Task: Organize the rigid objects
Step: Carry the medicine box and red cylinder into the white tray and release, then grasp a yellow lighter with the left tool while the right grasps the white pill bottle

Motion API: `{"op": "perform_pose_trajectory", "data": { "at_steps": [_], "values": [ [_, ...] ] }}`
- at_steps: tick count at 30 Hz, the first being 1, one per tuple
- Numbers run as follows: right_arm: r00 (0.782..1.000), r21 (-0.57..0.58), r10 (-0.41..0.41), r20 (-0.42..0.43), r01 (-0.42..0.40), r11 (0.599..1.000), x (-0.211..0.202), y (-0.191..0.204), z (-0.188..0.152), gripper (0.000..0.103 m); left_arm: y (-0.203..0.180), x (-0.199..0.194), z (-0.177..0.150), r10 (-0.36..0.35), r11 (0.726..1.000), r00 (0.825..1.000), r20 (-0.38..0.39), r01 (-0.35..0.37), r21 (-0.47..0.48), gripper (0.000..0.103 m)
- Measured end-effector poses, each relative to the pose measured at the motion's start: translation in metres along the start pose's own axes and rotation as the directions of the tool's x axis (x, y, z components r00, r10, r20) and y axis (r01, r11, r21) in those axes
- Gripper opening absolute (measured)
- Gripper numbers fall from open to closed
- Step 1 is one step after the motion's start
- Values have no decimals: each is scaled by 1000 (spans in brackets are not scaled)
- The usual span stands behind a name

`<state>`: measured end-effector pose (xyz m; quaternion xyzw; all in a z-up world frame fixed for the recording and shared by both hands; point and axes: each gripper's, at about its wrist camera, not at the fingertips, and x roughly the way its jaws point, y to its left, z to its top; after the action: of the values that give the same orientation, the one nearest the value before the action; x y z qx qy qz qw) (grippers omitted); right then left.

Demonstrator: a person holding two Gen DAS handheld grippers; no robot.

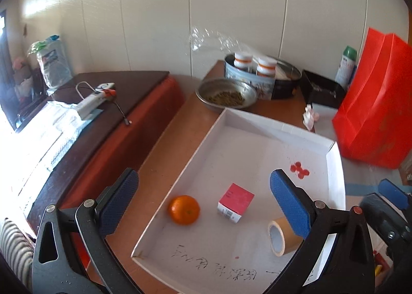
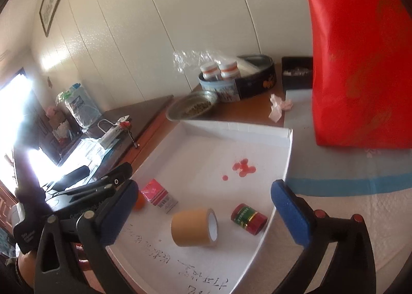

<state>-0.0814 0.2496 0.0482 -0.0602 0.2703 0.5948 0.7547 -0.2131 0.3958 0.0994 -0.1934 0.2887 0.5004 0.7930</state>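
A shallow white box (image 1: 257,124) (image 2: 231,128) lies on the table. In it are an orange (image 1: 184,209), a pink-topped small carton (image 1: 235,202) (image 2: 159,195), a tan tape roll (image 1: 282,236) (image 2: 194,227) on its side and a small red-and-green tin (image 2: 248,218). My left gripper (image 1: 203,198) is open and empty, held above the box's left side over the orange and carton. My right gripper (image 2: 204,206) is open and empty above the tape roll and tin. The orange is mostly hidden behind a finger in the right wrist view.
A red bag (image 1: 373,113) (image 2: 360,57) stands at the box's right. Behind the box are a metal bowl of pellets (image 1: 226,95) (image 2: 193,106), a round tin with jars (image 1: 257,72) (image 2: 231,80) and a black box (image 1: 322,90). A dark cabinet (image 1: 103,119) is left.
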Motion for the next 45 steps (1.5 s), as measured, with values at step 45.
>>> {"op": "perform_pose_trajectory", "data": {
  "at_steps": [45],
  "values": [
    [989,-25,-130,-77,128,991,-166,-121,-142,88,-154,-106,-184,-364,768,861,-354,493,408,103]
  ]
}}
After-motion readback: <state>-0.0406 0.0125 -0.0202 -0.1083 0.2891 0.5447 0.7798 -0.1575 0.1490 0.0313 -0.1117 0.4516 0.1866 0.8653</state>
